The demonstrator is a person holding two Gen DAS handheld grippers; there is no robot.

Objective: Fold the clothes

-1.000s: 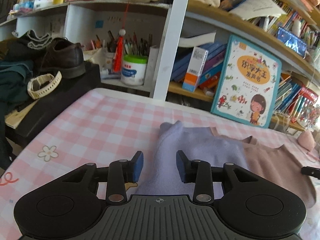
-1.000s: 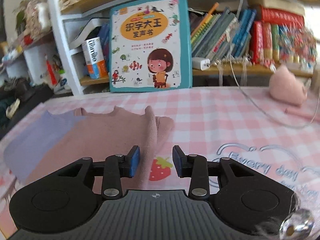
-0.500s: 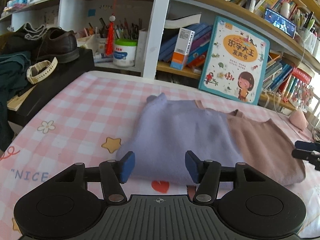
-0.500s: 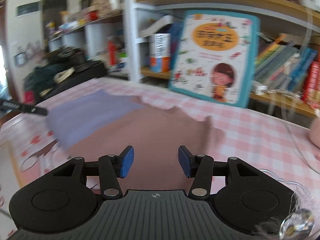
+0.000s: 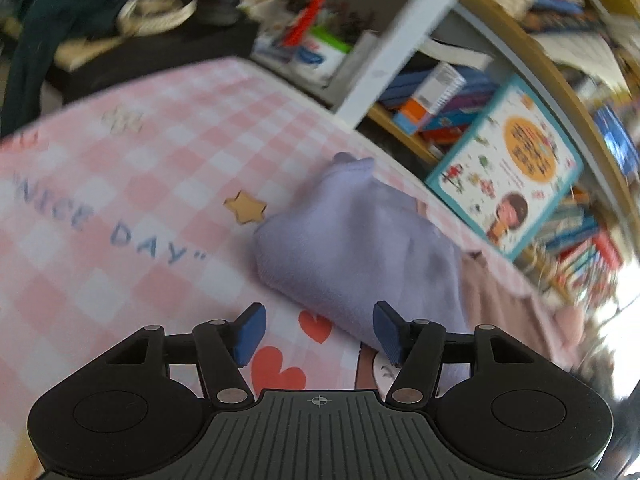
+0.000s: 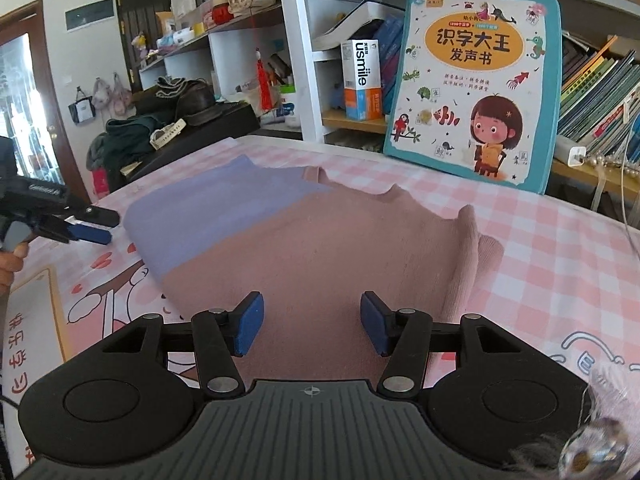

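- Two claws appear, one per hand, and both are released, their blue pads spread wide with nothing between them.
- In the right wrist view, the right claw (image 6: 312,328) hovers at 6 o'clock over the near edge of the garment.
- In the left wrist view, which is blurred and tilted, the left claw (image 5: 316,336) sits at 6 o'clock above two red hearts printed on the cloth, just short of the garment's near corner.
- One folded garment lies flat on the table (image 6: 560,264), which wears a pink-and-white checked cloth. It shows two colour areas: a pink panel (image 6: 328,248) at the centre and a lilac panel (image 6: 212,212) toward 10 o'clock. Whether these are one piece or two I cannot tell.
- One narrow pink fold (image 6: 468,236) stands up at the garment's 2 o'clock edge.
- The left claw also shows in the right wrist view at 9 o'clock, near the lilac edge and apart from it.
- One picture book (image 6: 472,84) with a teal border stands upright at 1 o'clock beyond the garment, leaning on the bookshelf (image 6: 592,80).
- One dark shoe (image 6: 196,100) rests at 11 o'clock, far back.
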